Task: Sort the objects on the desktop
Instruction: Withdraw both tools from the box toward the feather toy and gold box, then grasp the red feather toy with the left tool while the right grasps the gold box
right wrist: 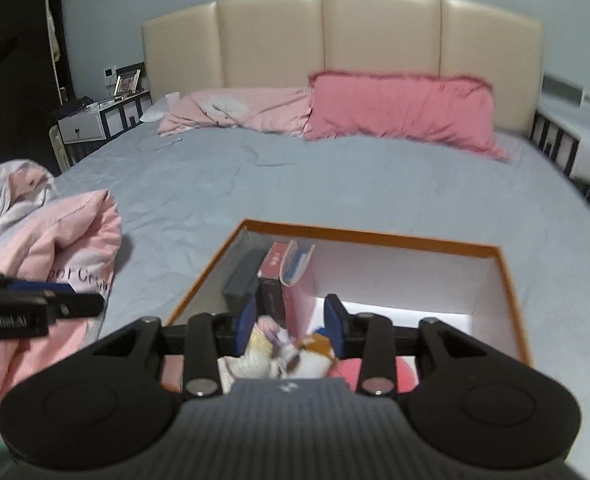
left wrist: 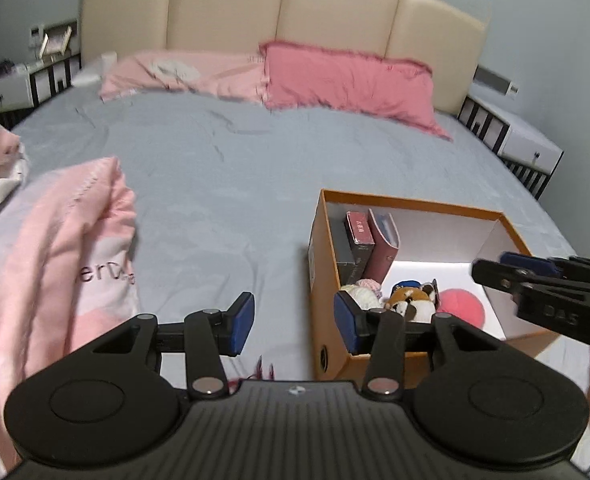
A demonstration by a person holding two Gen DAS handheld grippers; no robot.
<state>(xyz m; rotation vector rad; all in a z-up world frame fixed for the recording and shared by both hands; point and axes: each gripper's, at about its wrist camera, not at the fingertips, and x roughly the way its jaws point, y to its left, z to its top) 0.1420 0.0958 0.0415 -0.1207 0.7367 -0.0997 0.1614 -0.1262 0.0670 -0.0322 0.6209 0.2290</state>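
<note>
An orange cardboard box (left wrist: 322, 256) with a white inside stands on the grey bed; it also shows in the right wrist view (right wrist: 375, 236). Inside stand books (left wrist: 371, 240) at its left end, with a cream plush (left wrist: 365, 294), a brown and white plush (left wrist: 411, 302) and a pink ball (left wrist: 461, 306) at the near end. My left gripper (left wrist: 293, 322) is open and empty, just left of the box. My right gripper (right wrist: 289, 326) is open and empty above the plush toys (right wrist: 279, 350). It also shows in the left wrist view (left wrist: 535, 276).
A crumpled pink and white quilt (left wrist: 67, 256) lies at the left of the bed. Two pink pillows (left wrist: 347, 80) lie by the beige headboard. White bedside tables (left wrist: 527, 140) stand on both sides. The grey sheet (left wrist: 223, 184) stretches beyond the box.
</note>
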